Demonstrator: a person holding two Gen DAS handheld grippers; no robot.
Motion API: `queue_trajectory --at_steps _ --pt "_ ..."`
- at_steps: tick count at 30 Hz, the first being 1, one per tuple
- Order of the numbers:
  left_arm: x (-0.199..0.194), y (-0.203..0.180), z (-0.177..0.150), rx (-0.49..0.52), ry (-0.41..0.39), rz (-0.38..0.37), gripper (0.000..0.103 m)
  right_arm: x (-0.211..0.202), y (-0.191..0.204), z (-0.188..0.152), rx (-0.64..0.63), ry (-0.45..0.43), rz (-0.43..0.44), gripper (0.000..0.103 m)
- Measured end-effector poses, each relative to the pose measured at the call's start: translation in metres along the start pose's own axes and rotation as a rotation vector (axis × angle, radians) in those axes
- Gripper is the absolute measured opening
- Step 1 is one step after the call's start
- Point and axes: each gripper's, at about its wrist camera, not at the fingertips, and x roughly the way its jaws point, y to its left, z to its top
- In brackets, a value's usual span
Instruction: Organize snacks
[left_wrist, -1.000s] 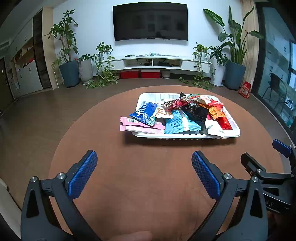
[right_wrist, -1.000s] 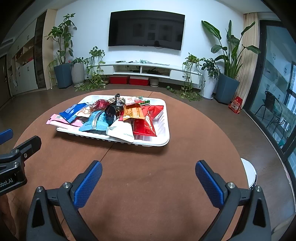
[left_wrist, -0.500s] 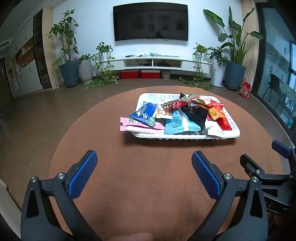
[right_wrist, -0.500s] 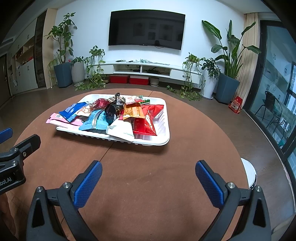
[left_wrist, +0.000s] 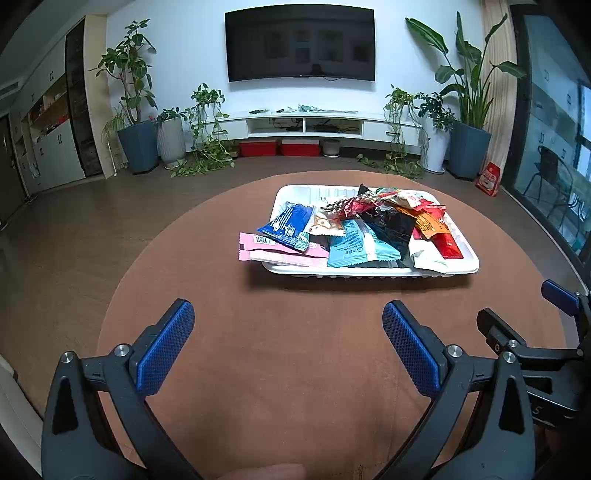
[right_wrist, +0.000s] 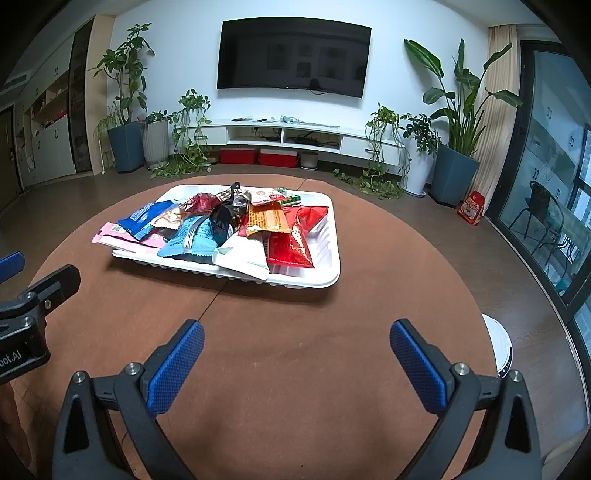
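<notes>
A white tray (left_wrist: 466, 263) sits on the round brown table (left_wrist: 295, 350), heaped with several snack packets: a pink one (left_wrist: 273, 249) hanging over its left edge, a dark blue one (left_wrist: 290, 221), a light blue one (left_wrist: 356, 247), a black one (left_wrist: 391, 227), an orange one (left_wrist: 428, 223) and a red one (left_wrist: 448, 247). The tray (right_wrist: 328, 275) and packets also show in the right wrist view. My left gripper (left_wrist: 288, 338) is open and empty, short of the tray. My right gripper (right_wrist: 297, 352) is open and empty, also short of it.
The right gripper shows at the right edge of the left wrist view (left_wrist: 554, 332); the left gripper shows at the left edge of the right wrist view (right_wrist: 26, 302). A white stool (right_wrist: 498, 347) stands by the table's right edge. Potted plants and a TV cabinet line the far wall.
Almost nothing has changed. The right gripper has shifted very slightly toward the left, seen at the edge of the left wrist view. Both grippers stay open.
</notes>
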Motion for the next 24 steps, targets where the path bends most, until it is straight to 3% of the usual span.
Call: queue_trajectory --at_steps 24 --pt "0.0007 -0.0006 -0.0001 0.001 -0.002 0.0 0.103 -0.0005 -0.0005 0.0016 -0.001 0.002 0.0 0.103"
